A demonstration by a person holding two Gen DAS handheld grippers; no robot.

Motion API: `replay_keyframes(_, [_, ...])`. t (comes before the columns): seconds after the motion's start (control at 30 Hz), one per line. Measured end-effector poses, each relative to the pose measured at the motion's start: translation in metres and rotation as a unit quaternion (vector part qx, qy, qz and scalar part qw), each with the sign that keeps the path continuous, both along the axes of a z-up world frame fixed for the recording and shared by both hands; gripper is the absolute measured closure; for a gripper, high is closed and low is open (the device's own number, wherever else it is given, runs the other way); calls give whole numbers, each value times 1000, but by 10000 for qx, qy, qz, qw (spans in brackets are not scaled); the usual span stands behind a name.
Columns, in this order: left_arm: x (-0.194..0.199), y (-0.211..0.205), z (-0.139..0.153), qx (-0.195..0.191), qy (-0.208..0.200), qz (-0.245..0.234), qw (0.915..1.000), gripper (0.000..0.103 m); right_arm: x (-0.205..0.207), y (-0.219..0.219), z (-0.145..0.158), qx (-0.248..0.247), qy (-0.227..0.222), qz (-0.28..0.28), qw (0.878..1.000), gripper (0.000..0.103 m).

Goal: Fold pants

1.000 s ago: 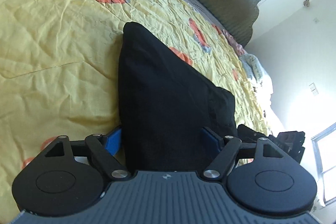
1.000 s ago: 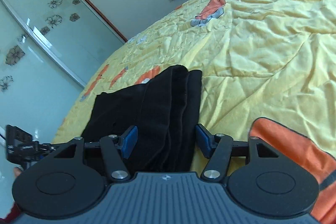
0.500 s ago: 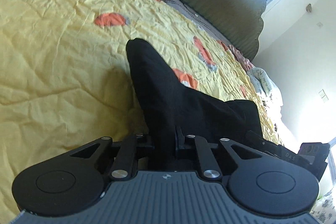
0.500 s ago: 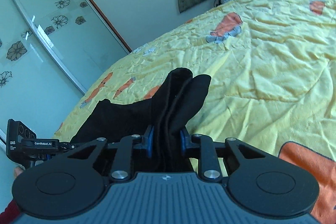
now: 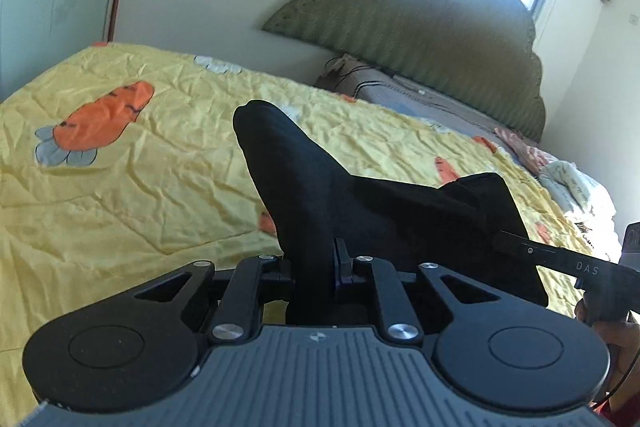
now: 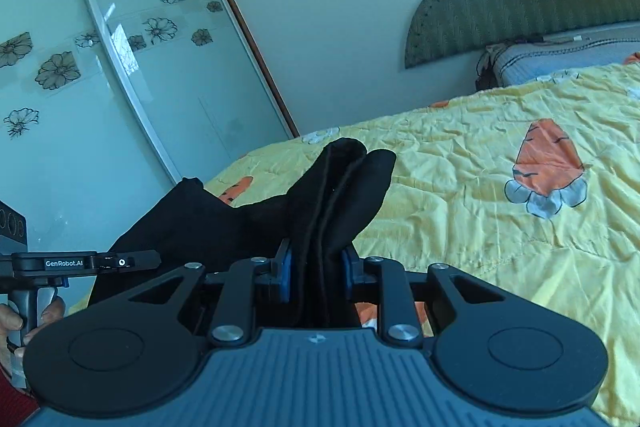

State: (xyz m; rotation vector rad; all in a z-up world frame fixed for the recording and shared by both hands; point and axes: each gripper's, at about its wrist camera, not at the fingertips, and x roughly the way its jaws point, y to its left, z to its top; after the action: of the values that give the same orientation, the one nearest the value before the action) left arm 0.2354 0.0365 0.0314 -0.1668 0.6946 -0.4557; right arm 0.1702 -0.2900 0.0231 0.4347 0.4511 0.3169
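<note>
Currently, one pair of black pants (image 5: 360,211) spans two grippers above the yellow bedspread (image 5: 140,187). The left gripper (image 5: 314,267) is clamped on one end. The right gripper (image 6: 316,267) is clamped on the other.

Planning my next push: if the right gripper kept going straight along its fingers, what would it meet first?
The right gripper is shut on the black pants, whose raised fold fills its line. Beyond that, probably the yellow quilt; depth is unclear.

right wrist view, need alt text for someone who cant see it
The right gripper is shut on folded black pants, lifting them above a yellow carrot-print bedspread. The left gripper grips the fabric's far end.
</note>
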Motion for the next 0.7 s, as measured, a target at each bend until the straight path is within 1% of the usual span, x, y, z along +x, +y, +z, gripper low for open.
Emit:
replay_keyframes(0.1, [15,-1,-32,398,403,187,9982,87,31,15,-24,-307,449,34,9985,78])
replay_keyframes(0.13, [16,0,-41,458,470,198,9976,85,38,20,-34,-432,669,-5,9968,72])
replay_keyframes(0.17, [15,2,-45,422,466,222,9978,82,43,21,-43,-538,867,-130,9947,66])
replay_keyframes(0.2, [13,6,-46,383,434,292,9979,69,44,17,-50,-491,975,-227,9938,56])
replay_keyframes(0.23, [9,10,-44,384,415,357,9978,57,40,10,-54,-290,1014,-301,9940,55])
replay_keyframes(0.27, [5,13,-41,409,387,439,9974,56,32,2,-54,-103,997,-429,9940,55])
replay_keyframes(0.3, [-3,16,-36,451,302,543,9971,59,22,0,-49,-220,907,-642,9936,55])
replay_keyframes(0.37, [-22,16,-27,640,57,638,9959,57,-2,7,-32,-982,506,-1060,9882,55])
replay_keyframes(0.4, [-30,13,-23,787,-49,676,9946,55,-14,14,-25,-1279,293,-1030,9860,55])
replay_keyframes(0.43, [-39,9,-22,932,-119,727,9929,52,-23,21,-20,-1464,119,-829,9857,55])
replay_keyframes(0.5, [-49,0,-27,1215,-137,821,9891,46,-34,36,-17,-1593,-52,-293,9868,55])
replay_keyframes(0.57, [-49,-10,-38,1573,-137,872,9836,44,-32,52,-21,-1621,17,216,9865,57])
replay_keyframes(0.6, [-50,-13,-41,1713,-177,943,9805,41,-28,58,-27,-1706,98,348,9847,57])
replay_keyframes(0.63, [-52,-14,-40,1769,-205,1008,9788,41,-22,64,-34,-1891,270,355,9809,58])
replay_keyframes(0.67, [-56,-13,-36,1762,-235,1020,9788,41,-19,68,-40,-2082,394,198,9771,58])
replay_keyframes(0.7, [-60,-12,-31,1706,-300,993,9799,42,-20,68,-42,-2137,443,32,9759,55])
